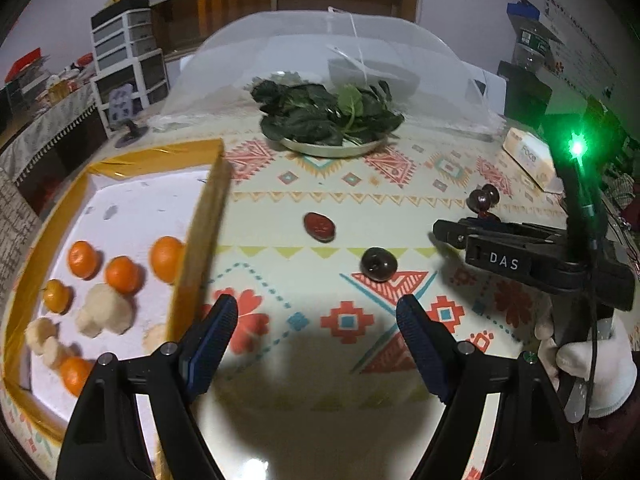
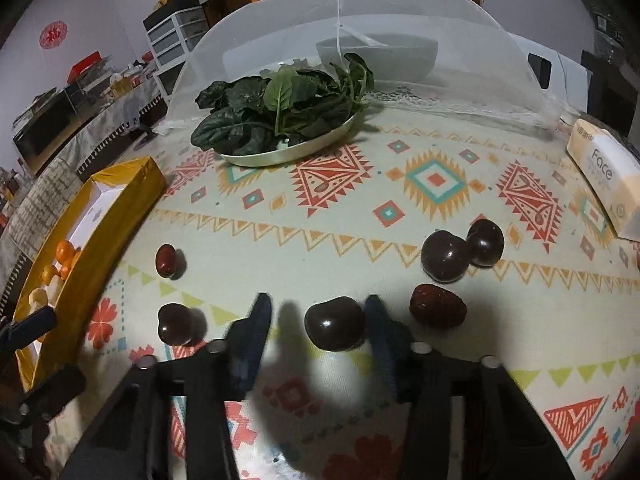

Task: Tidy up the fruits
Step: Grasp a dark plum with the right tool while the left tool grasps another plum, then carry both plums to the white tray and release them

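**Inspector:** Start with the largest items.

**Assistant:** A tabletop under a cream cloth with a red, teal and yellow geometric print [image 2: 436,184]. At its far edge, a white mesh dome food cover [image 2: 400,40]. In front of the dome, a pale round metal plate heaped with dark leafy greens [image 2: 276,116]. At the left edge, a shallow gold-rimmed white box [image 1: 132,208] holding small orange tangerines [image 1: 122,274] and pale peeled fruit pieces [image 1: 105,310]. At the right edge, a cream tissue pack [image 2: 604,176].

**Inspector:** The loose fruit?

**Assistant:** On the cloth near the front edge. A dark glossy round fruit [image 2: 335,328] lies between the right gripper's fingers. Just right of it, a wrinkled red date [image 2: 438,306]; behind that, a touching pair of dark fruits [image 2: 462,254]. Towards the box, another dark fruit [image 2: 176,324] and a second red date [image 2: 168,261].

**Inspector:** Grippers and hands?

**Assistant:** The right gripper [image 2: 318,312] angles down at the cloth, jaws part-closed; its right finger touches the fruit, the left stands apart, so nothing is gripped. A white-gloved hand [image 1: 588,368] holds its handle. The left gripper [image 1: 318,312] angles down beside the box's right wall, jaws wide with only bare cloth between them.
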